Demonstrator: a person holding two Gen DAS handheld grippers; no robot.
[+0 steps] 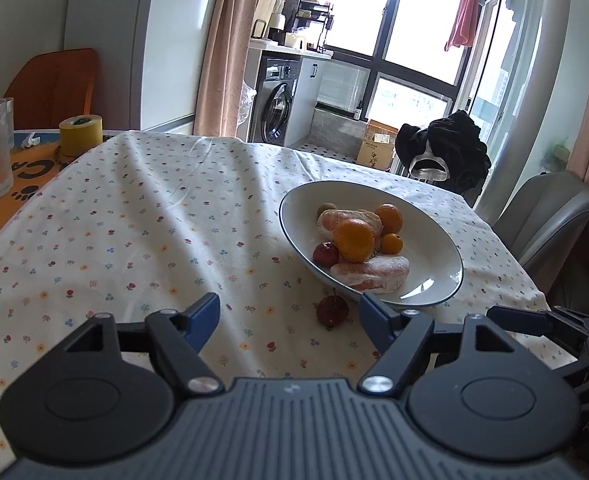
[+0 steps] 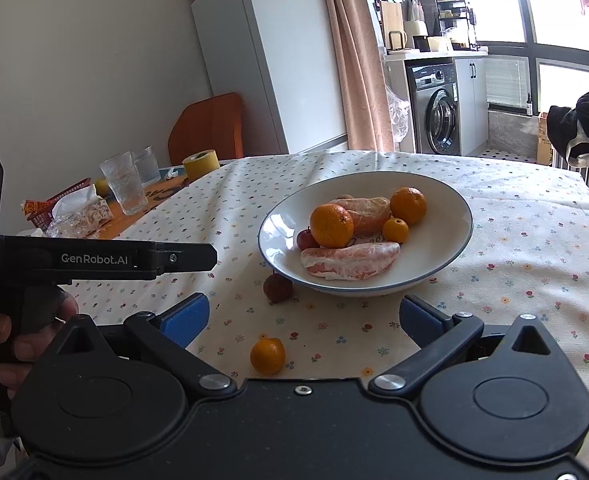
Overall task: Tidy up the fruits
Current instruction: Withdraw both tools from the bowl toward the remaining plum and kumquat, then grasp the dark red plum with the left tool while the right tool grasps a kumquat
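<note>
A white bowl (image 1: 434, 276) (image 2: 286, 248) with a dark rim stands on the flowered tablecloth and holds oranges (image 2: 331, 221), peeled citrus segments (image 2: 350, 266) and a small red fruit (image 2: 304, 239). A dark red fruit (image 1: 332, 310) (image 2: 277, 287) lies on the cloth just outside the bowl's near rim. In the left wrist view my left gripper (image 1: 290, 322) is open, and that red fruit sits ahead between its blue fingers, untouched. My right gripper (image 2: 304, 318) is open wide, with a small orange (image 2: 267, 355) on the cloth between its fingers, untouched.
Drinking glasses (image 2: 126, 188), a yellow tape roll (image 1: 80, 136) (image 2: 201, 162), a red basket (image 2: 60, 200) and wrappers crowd the table's far left. An orange chair (image 1: 50, 88) and a grey chair (image 1: 542, 216) stand by the table. The left gripper's body (image 2: 94, 260) crosses the right wrist view.
</note>
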